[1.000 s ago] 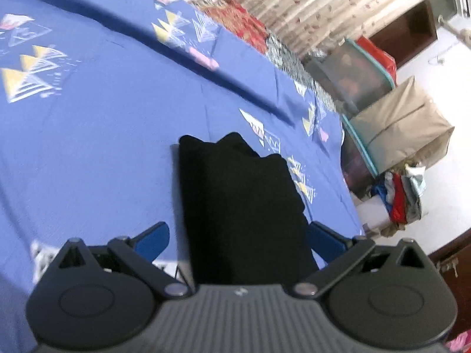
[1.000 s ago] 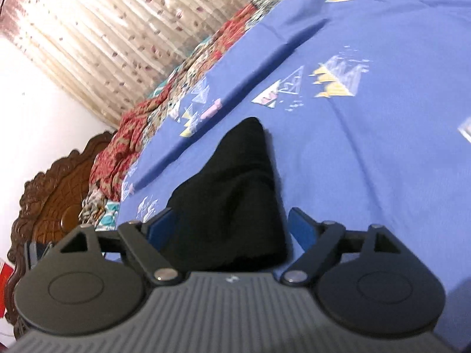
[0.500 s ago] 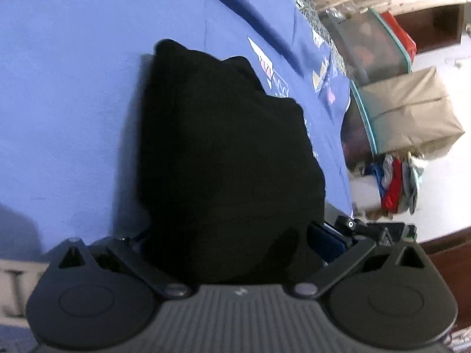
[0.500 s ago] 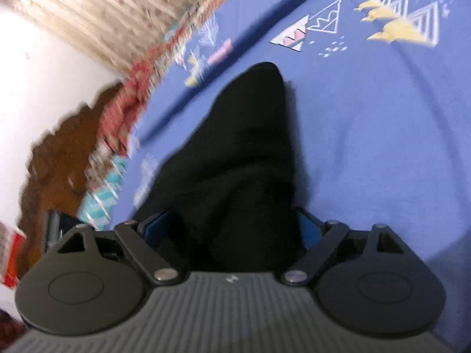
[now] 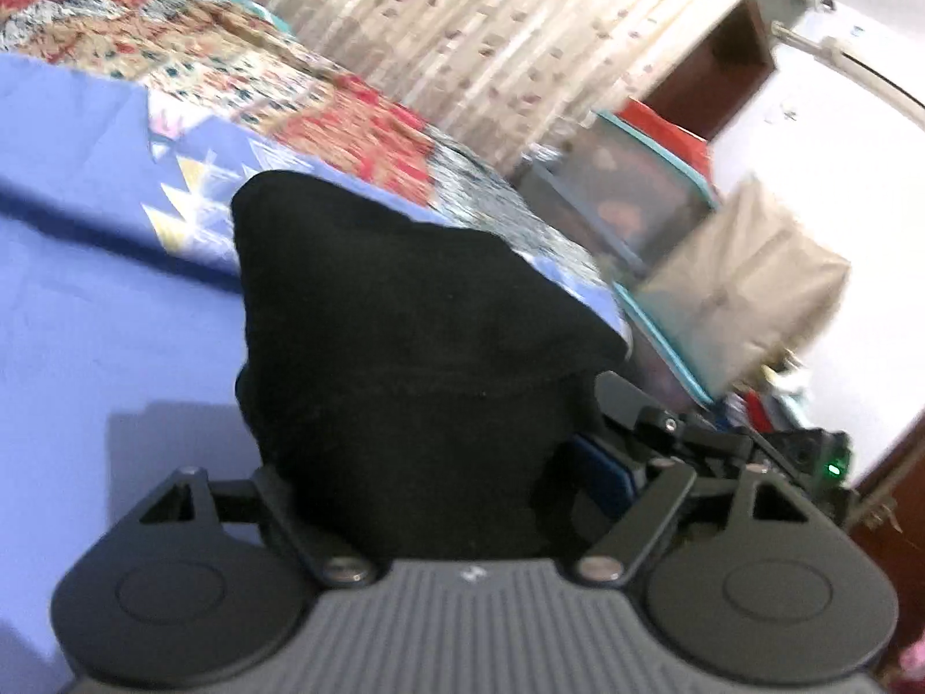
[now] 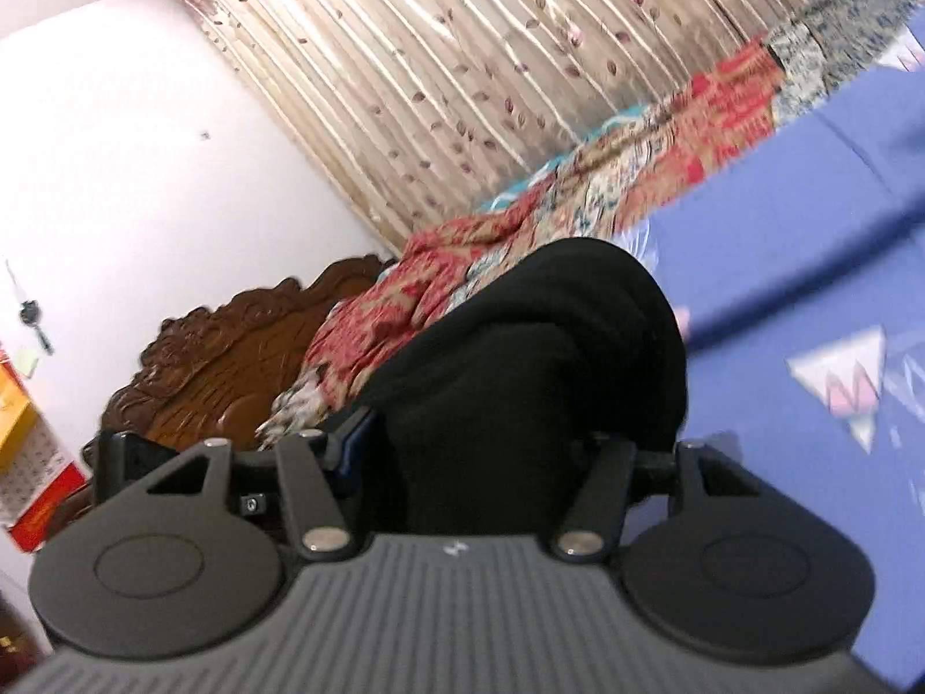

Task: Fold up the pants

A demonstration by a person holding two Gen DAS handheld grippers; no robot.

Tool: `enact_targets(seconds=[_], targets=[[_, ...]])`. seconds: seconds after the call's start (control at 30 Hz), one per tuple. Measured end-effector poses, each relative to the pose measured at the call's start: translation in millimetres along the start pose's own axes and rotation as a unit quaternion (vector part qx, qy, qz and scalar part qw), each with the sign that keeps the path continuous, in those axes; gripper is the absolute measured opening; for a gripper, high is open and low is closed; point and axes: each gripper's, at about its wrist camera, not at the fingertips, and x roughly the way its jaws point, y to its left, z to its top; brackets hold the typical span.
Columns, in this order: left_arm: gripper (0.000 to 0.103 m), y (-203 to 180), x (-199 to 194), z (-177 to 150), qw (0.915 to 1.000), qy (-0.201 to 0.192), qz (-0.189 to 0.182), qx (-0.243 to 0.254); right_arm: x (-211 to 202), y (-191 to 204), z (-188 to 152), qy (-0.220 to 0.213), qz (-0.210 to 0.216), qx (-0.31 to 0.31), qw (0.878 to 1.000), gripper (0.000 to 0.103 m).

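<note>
Left wrist view: the left tongs (image 5: 439, 480) have the folded black pants (image 5: 404, 347) bunched between their fingers, and the jaws are closing on the cloth. The bundle fills the gap from side to side; the left finger is hidden behind the fabric, while the blue pad (image 5: 601, 471) of the right finger sits tight against the cloth. The pants rise off the blue bed sheet (image 5: 87, 318), their far end standing up against the background. Just to the right, the right tongs (image 5: 740, 445) show as dark linkage with a small green light. Beyond the sheet lie a patchwork quilt (image 5: 347, 110), a flowered curtain (image 5: 462, 29), a clear storage bin with a teal rim (image 5: 630, 208) and a tan fabric box (image 5: 746, 283). The background is blurred.

Right wrist view: the right tongs (image 6: 480, 462) also have the black pants (image 6: 549, 358) between their fingers, jaws closing, with the cloth packed across the whole gap. A blue pad (image 6: 352, 451) shows at the left finger beside the fabric. The rounded fold of the pants humps up above the blue bed sheet (image 6: 809, 289), which bears triangle prints. Behind it are the quilt (image 6: 607, 185), a carved wooden headboard (image 6: 231, 358), the curtain (image 6: 462, 58) and a white wall (image 6: 115, 144)
</note>
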Motion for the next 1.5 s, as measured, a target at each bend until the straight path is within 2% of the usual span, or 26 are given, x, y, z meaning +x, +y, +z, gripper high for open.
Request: enact_targets(seconds=[0.07, 0.13, 0.2, 0.23, 0.27, 0.33, 0.4, 0.5, 0.6, 0.67, 0.8, 1.03, 1.17, 1.27, 1.4, 1.5], targets=[[0.082, 22.0, 25.0, 9.3, 0.9992, 0.006, 0.040, -0.007, 27.0, -19.0, 1.1, 0.004, -0.031, 0.001, 1.000, 0.061], [0.081, 46.3, 59.7, 11.7, 0.9952, 0.026, 0.092, -0.018, 55.6, -42.3, -6.7, 0.022, -0.081, 0.014, 0.996, 0.060], [0.076, 73.5, 96.2, 2.9, 0.9850, 0.065, 0.155, -0.039, 78.8, -66.9, -21.9, 0.056, -0.145, 0.030, 0.987, 0.060], [0.080, 83.0, 109.1, -3.2, 0.9795, 0.082, 0.176, -0.053, 90.7, -79.2, -31.6, 0.085, -0.184, 0.049, 0.978, 0.063], [0.081, 89.0, 113.4, -10.5, 0.9800, 0.075, 0.173, -0.064, 94.7, -86.7, -40.3, 0.092, -0.205, 0.069, 0.972, 0.073], [0.083, 82.1, 106.4, -15.7, 0.9829, 0.053, 0.164, -0.063, 83.1, -85.4, -45.6, 0.070, -0.191, 0.090, 0.975, 0.075], [0.083, 75.0, 97.4, -17.1, 0.9832, 0.050, 0.165, -0.059, 74.0, -73.2, -41.8, 0.075, -0.212, 0.074, 0.972, 0.082], [0.084, 63.1, 61.7, -19.3, 0.9846, 0.025, 0.165, -0.050, 50.1, -47.3, -36.7, 0.058, -0.254, 0.033, 0.965, 0.082], [0.093, 44.1, 20.5, -29.5, 0.9853, 0.003, 0.166, -0.040, 9.8, -16.6, -45.5, 0.035, -0.265, 0.013, 0.963, 0.083], [0.098, 26.7, -2.7, -42.8, 0.9826, -0.005, 0.184, -0.029, -17.9, -2.2, -58.9, 0.035, -0.269, 0.016, 0.962, 0.084], [0.103, -0.3, -54.4, -78.1, 0.9769, -0.009, 0.213, 0.010, -51.7, 29.2, -99.7, 0.059, -0.281, 0.020, 0.958, 0.084], [0.103, -50.8, -119.5, -135.8, 0.9620, -0.016, 0.268, 0.051, -68.2, 79.3, -157.1, 0.117, -0.287, 0.015, 0.951, 0.086], [0.103, -69.9, -136.0, -157.2, 0.9538, -0.019, 0.296, 0.050, -65.9, 99.2, -165.1, 0.123, -0.279, 0.006, 0.953, 0.086], [0.103, -81.4, -134.6, -170.7, 0.9473, -0.010, 0.313, 0.066, -65.9, 106.0, -162.1, 0.118, -0.277, 0.004, 0.954, 0.087], [0.103, -101.6, -134.4, -181.7, 0.9283, -0.016, 0.353, 0.116, -70.2, 113.9, -165.3, 0.120, -0.270, -0.001, 0.955, 0.089], [0.103, -112.0, -133.1, -185.9, 0.9212, -0.014, 0.364, 0.137, -75.2, 118.8, -168.2, 0.117, -0.266, -0.006, 0.957, 0.090]])
